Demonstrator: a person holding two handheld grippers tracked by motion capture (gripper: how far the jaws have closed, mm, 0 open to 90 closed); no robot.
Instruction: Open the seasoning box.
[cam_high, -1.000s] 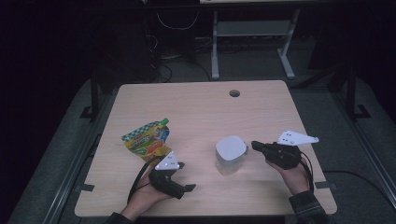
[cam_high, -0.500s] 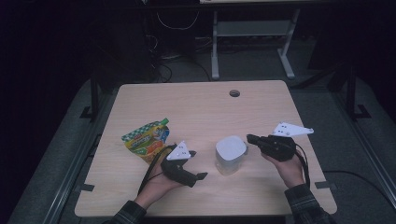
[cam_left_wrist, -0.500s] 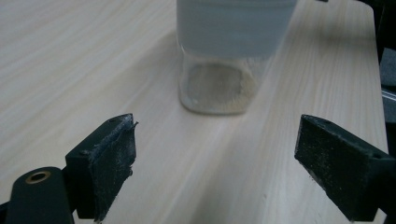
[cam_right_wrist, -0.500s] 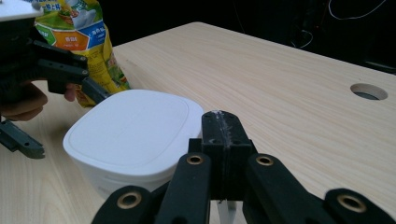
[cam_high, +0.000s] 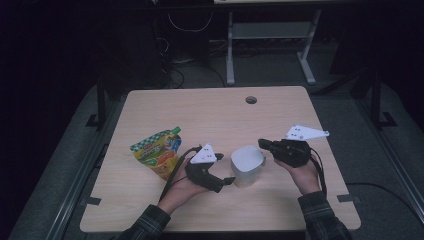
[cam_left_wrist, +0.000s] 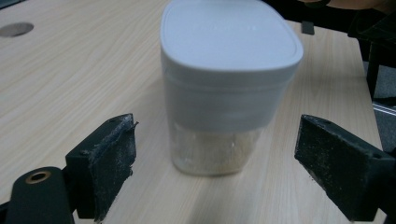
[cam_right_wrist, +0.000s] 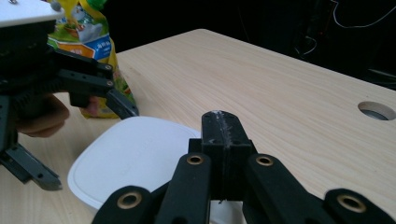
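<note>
A clear container (cam_high: 247, 166) with a white lid (cam_right_wrist: 130, 158) stands on the front middle of the wooden table (cam_high: 215, 115); pale contents fill its bottom (cam_left_wrist: 212, 154). My left gripper (cam_high: 226, 182) is just left of it and open. In the left gripper view its pads (cam_left_wrist: 112, 158) stand wide apart on either side of the container (cam_left_wrist: 229, 88), without touching it. My right gripper (cam_high: 263, 144) is at the container's right top edge, shut and empty, its tips (cam_right_wrist: 220, 126) just above the lid. A colourful drink pouch (cam_high: 157, 152) lies left of the left hand.
A round cable hole (cam_high: 251, 99) sits near the table's far edge. The pouch (cam_right_wrist: 88, 32) stands behind the left gripper (cam_right_wrist: 70, 79) in the right gripper view. Dark floor, cables and a metal frame lie beyond the table.
My left gripper has moved right, from beside the pouch up to the container. My right gripper has edged left and risen a little, to the lid's rim.
</note>
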